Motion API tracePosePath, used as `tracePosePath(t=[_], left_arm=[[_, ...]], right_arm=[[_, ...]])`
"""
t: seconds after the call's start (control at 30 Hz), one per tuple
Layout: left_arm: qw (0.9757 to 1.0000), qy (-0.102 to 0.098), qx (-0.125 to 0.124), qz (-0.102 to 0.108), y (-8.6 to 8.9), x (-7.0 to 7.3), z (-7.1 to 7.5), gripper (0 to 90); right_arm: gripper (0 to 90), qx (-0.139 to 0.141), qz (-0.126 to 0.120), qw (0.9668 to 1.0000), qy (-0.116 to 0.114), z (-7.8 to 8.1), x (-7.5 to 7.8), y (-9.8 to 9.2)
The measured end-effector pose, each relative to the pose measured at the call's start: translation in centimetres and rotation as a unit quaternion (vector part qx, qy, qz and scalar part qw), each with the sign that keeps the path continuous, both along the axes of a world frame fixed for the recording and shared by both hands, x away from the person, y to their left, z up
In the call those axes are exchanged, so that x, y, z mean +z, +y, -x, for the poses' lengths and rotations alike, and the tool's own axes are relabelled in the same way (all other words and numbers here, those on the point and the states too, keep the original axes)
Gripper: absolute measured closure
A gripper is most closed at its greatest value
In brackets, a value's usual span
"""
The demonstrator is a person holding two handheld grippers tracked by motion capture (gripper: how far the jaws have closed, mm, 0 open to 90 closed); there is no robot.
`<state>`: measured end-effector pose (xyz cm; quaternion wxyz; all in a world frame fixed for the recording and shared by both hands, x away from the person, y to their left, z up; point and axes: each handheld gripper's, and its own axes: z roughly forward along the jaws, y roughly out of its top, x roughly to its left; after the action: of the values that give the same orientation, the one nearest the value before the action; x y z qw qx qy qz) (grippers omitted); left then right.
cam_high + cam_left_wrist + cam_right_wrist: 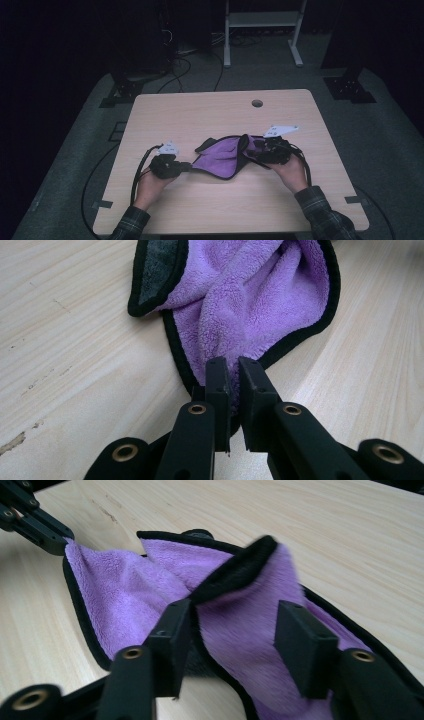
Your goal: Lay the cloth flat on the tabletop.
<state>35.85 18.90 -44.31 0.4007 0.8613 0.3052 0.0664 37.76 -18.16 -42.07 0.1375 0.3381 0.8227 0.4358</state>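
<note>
We see pale wood table [220,200], round hole [257,103] at far edge, dark room beyond. Purple cloth [225,157] lies crumpled near table middle, short of hole. Left gripper [186,166] clamped on cloth's black-edged corner. Right gripper [250,152] jaws apart, cloth fold between. Grey underside mostly hidden.

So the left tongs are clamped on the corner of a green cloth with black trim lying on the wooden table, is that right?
Not quite: the cloth is purple, not green, as the left gripper view shows. The left tongs are indeed clamped on its black-trimmed corner, on the wooden table.
</note>
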Motion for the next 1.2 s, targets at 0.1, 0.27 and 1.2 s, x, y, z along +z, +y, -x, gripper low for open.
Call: tracePosePath(t=[0.1,0.27,1.2], left_arm=[[1.0000,0.001,-0.001,0.000,0.0,0.0,-0.1,83.6],[1.0000,0.000,-0.001,-0.002,0.0,0.0,0.0,83.7],[0.9960,-0.040,0.052,0.061,3.6,3.2,-0.2,84.1]], right_arm=[[43.4,-0.003,0.006,1.0000,-0.007,0.1,-0.2,1.0],[46.4,-0.020,0.007,0.9998,-0.006,-0.6,-0.8,2.8],[87.1,-0.060,-0.025,0.9972,-0.039,0.3,2.8,-4.7]])
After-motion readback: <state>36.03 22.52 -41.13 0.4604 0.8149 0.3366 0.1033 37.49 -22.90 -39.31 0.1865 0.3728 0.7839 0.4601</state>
